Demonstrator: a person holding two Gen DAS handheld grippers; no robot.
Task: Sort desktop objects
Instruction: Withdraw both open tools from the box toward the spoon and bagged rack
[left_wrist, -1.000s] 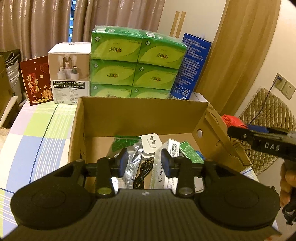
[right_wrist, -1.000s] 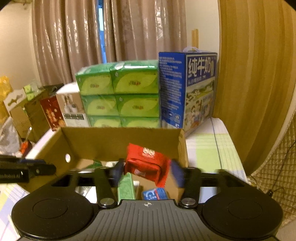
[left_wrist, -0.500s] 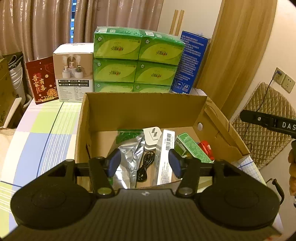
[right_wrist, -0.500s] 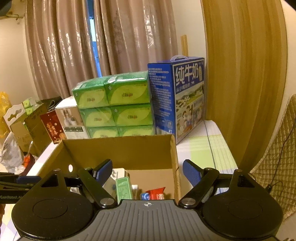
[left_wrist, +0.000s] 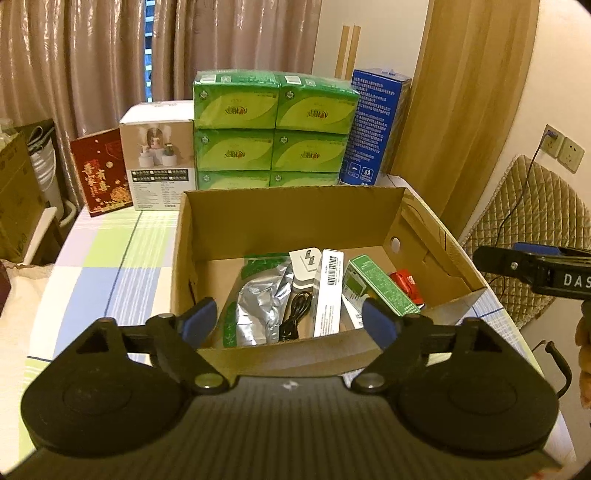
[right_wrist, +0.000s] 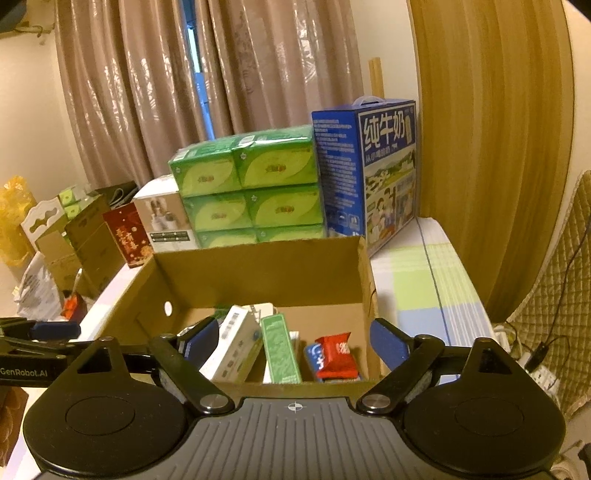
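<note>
A: Start with the biggest thing. Why does the table (left_wrist: 110, 266) look so bare at the front?

B: Judging by how things lie, the sorting has gathered the loose things into the cardboard box (left_wrist: 288, 221). It sits in the middle of the checked cloth, open at the top so both tongs can come in from above. Behind it stand the stacked green tissue packs (left_wrist: 275, 125), a blue milk carton (right_wrist: 384, 166) and a white product box (left_wrist: 159, 162), parked against the curtain, out of the working area.

A: And inside the box?

B: A silver foil pouch (left_wrist: 258, 306) lies toward the left, a black cable (left_wrist: 295, 314) beside it, then a long white box (left_wrist: 328, 291), and a white plug (left_wrist: 304, 262) behind. A green carton (left_wrist: 380, 284) leans at a slant on its neighbours, probably dropped rather than set. The red packet (right_wrist: 334, 354) lies in the right near corner, beside something blue I cannot identify.

A: The tongs?

B: The left tongs (left_wrist: 291, 321) hover above the near wall, spread wide, carrying nothing. The right tongs (right_wrist: 295, 341) are likewise released and empty, just over the near edge above the red packet. Neither touches anything in the box.
</note>
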